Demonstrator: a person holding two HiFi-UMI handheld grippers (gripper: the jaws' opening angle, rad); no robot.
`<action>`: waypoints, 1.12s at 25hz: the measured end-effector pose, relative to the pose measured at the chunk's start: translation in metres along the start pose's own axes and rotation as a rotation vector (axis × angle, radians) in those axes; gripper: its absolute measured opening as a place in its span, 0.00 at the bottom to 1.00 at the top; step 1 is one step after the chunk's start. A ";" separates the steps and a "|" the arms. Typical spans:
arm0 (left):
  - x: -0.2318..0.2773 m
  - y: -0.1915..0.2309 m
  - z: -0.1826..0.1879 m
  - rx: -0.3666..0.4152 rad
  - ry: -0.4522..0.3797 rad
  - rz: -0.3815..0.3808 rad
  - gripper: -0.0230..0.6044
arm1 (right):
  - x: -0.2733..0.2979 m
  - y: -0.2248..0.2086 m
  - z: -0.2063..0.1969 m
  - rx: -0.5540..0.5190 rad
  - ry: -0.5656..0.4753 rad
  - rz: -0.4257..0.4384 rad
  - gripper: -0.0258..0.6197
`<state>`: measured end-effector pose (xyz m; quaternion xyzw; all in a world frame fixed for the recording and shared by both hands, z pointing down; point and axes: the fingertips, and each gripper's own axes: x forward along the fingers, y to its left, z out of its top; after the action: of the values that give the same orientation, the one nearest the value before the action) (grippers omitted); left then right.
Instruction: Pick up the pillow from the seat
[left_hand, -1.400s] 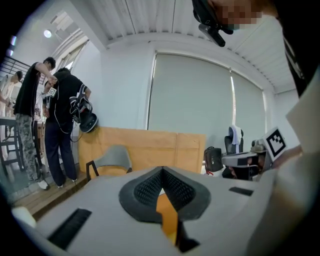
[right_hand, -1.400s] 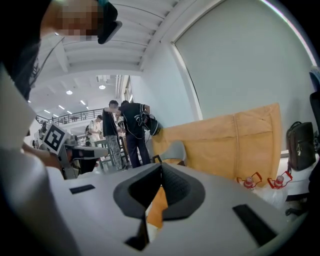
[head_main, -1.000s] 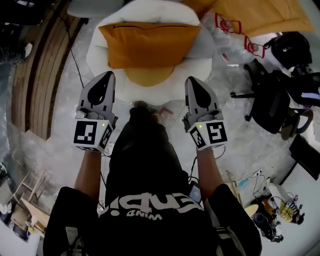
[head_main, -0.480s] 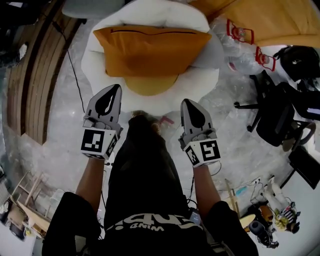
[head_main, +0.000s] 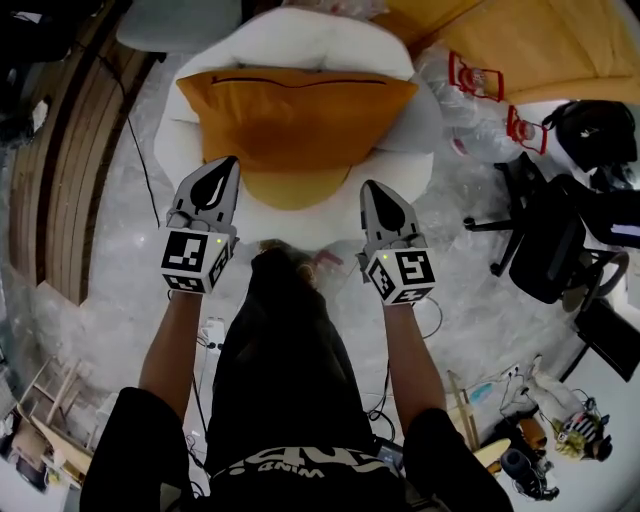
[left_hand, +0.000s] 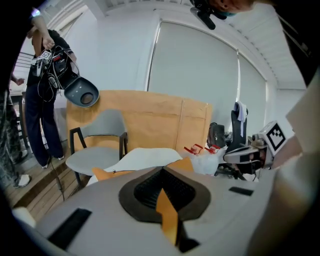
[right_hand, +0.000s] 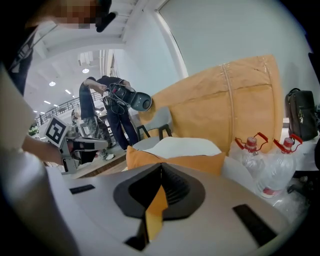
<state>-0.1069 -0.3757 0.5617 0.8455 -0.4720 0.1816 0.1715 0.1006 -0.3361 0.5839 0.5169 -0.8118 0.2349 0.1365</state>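
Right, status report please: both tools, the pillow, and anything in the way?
Left tool shut, empty. Right tool shut, empty. Orange pillow on the white seat, untouched, both tools short of it. Nothing between tools and pillow.

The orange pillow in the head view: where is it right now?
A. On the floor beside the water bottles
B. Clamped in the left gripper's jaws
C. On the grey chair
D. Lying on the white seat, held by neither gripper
D: the orange pillow lies on the white seat, while the left gripper and right gripper have their jaws shut with nothing between them.
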 end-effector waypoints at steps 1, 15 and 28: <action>0.005 0.003 -0.005 -0.008 0.008 0.001 0.05 | 0.005 -0.006 -0.004 0.002 0.009 -0.005 0.07; 0.077 0.074 -0.064 -0.160 0.102 0.111 0.05 | 0.087 -0.093 -0.052 0.072 0.104 -0.089 0.07; 0.086 0.105 -0.100 -0.232 0.113 0.180 0.47 | 0.136 -0.134 -0.089 0.142 0.186 -0.105 0.51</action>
<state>-0.1691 -0.4449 0.7023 0.7626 -0.5532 0.1879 0.2775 0.1620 -0.4429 0.7547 0.5432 -0.7487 0.3313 0.1862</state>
